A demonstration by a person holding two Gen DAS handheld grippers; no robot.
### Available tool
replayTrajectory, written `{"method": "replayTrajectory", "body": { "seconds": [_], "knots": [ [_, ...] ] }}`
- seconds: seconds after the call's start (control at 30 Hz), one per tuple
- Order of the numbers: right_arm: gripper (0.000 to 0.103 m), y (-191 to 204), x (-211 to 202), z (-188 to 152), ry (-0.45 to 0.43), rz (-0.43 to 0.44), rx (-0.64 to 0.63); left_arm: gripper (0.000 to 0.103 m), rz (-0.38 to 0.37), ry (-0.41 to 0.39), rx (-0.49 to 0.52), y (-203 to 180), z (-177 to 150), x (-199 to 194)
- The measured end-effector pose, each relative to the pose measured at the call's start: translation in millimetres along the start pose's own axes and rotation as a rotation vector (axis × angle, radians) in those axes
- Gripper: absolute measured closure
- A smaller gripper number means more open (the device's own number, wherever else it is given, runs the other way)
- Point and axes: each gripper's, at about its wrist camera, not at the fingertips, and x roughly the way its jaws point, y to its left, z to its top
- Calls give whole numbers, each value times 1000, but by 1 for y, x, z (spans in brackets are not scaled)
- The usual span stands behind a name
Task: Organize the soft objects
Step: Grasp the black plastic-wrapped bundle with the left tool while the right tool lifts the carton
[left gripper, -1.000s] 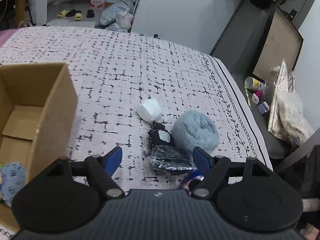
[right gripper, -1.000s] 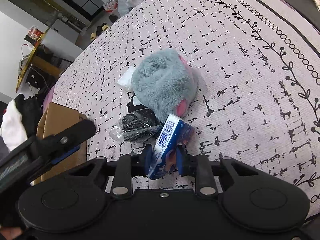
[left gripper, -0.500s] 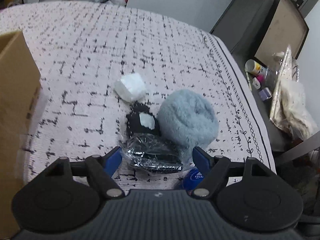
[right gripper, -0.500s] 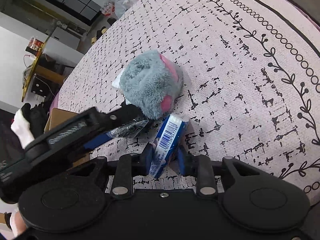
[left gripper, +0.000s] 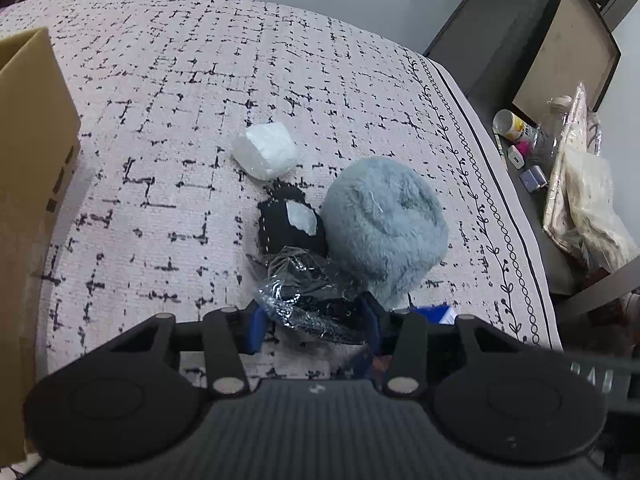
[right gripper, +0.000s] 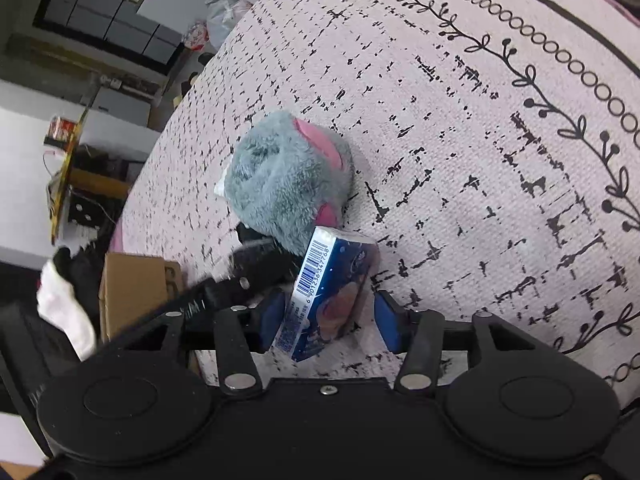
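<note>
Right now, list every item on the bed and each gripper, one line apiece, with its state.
left gripper: jaws have just been closing, pads against the crinkly bag of black fabric.
right gripper: jaws have just been opening, gaps beside the blue tissue pack, which stands tilted on the bedspread.
grey plush: resting on its side, untouched.
white packet: lying free.
black pouch: lying against the plush.
cardboard box: open, upright.

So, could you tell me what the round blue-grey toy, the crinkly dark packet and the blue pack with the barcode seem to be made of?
The round toy looks like long-pile synthetic plush, fuzzy and matte, with pink patches. The dark packet seems to be dark fabric in clear plastic film: glossy, creased, glinting. The blue pack appears to be printed plastic wrap, smooth and slightly shiny, probably around tissues.
</note>
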Motion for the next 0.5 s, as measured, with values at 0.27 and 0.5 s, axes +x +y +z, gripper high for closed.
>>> {"method": "replayTrajectory", "body": {
  "seconds": [0.27, 0.5],
  "knots": [
    [48, -3, 10, 3, -24, -9, 86, 58, -17, 16, 3, -1, -11, -8],
    [79, -1, 13, 0, -23, -66, 77, 59, -1, 8, 5, 3, -13, -23]
  ]
}}
